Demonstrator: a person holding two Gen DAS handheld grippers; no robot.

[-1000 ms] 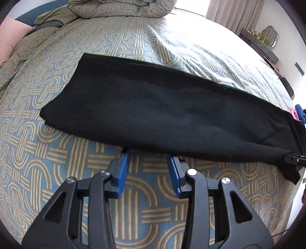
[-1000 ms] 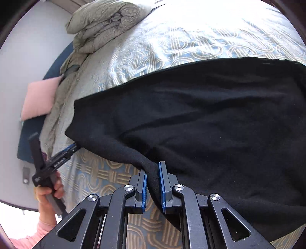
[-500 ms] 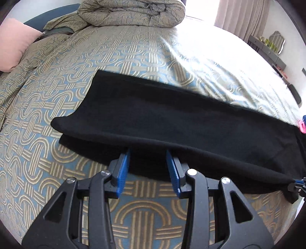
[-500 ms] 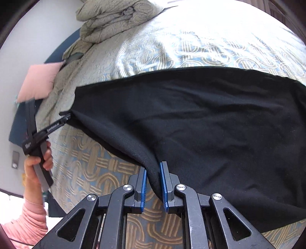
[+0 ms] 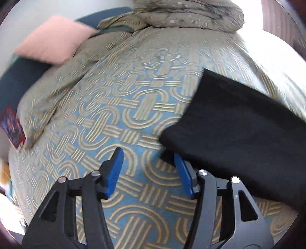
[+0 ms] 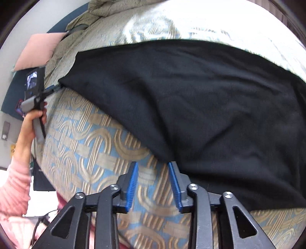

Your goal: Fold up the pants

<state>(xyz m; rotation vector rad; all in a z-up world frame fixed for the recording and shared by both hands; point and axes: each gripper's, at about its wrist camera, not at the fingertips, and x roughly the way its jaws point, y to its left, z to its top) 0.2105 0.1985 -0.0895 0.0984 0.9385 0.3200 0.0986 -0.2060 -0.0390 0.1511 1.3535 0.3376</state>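
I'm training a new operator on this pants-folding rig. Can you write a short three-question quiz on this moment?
1. True or false: the right tool is clamped on the black fabric pants.
2. Multiple choice: what lies at the head of the bed, beside the bunched beige duvet? A) a square pink cushion B) a folded white towel C) a green book
3. Fill in: in the left wrist view, the left tool has its blue fingers spread over the blue and beige patterned ____, with the pants' corner beside its right finger.

Key: 1 false, its jaws stand open at the pants' edge. 2 A, the square pink cushion. 3 bedspread.
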